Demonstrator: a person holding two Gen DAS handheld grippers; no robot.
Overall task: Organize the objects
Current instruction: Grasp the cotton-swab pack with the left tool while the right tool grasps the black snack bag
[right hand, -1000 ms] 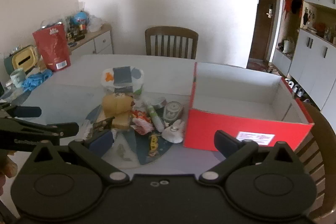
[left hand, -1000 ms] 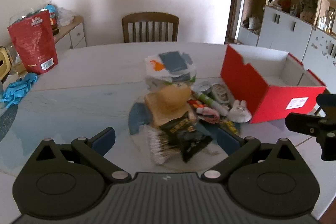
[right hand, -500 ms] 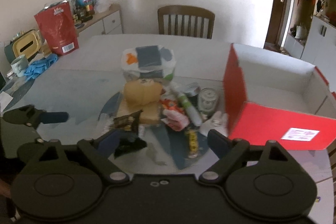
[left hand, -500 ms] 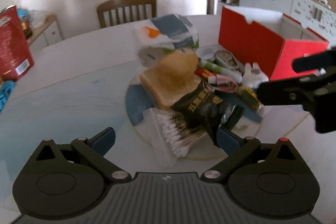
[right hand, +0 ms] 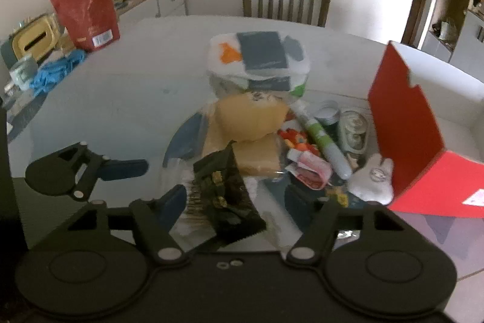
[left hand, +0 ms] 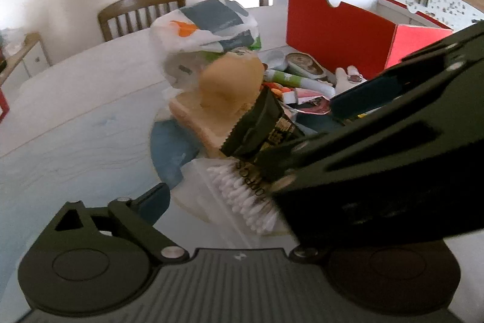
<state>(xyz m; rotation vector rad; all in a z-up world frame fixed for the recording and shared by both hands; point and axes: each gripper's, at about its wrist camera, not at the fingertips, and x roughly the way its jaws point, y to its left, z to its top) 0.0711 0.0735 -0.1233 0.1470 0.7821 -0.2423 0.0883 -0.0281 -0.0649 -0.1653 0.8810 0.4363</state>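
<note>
A pile of small objects lies on a round mat in the table's middle: a black snack packet [right hand: 225, 186], a pack of cotton swabs [left hand: 242, 196], a tan bread bag [right hand: 251, 123], a wrapped tissue pack [right hand: 257, 62], a green tube [right hand: 322, 135], a can [right hand: 354, 129] and a white plush [right hand: 375, 177]. My right gripper [right hand: 239, 202] is open, its fingers on either side of the black packet [left hand: 260, 129]. My left gripper [left hand: 239, 199] is open just short of the swabs; its right finger is hidden behind the right gripper.
An open red shoe box [right hand: 417, 141] stands right of the pile, also in the left wrist view [left hand: 335, 35]. A red bag [right hand: 83, 8], blue gloves [right hand: 57, 71] and a mug [right hand: 21, 74] sit at the far left. A wooden chair [right hand: 286, 0] stands behind the table.
Both grippers have moved forward and down to the pile. The right gripper now straddles the black packet and crosses in front of the left camera.
</note>
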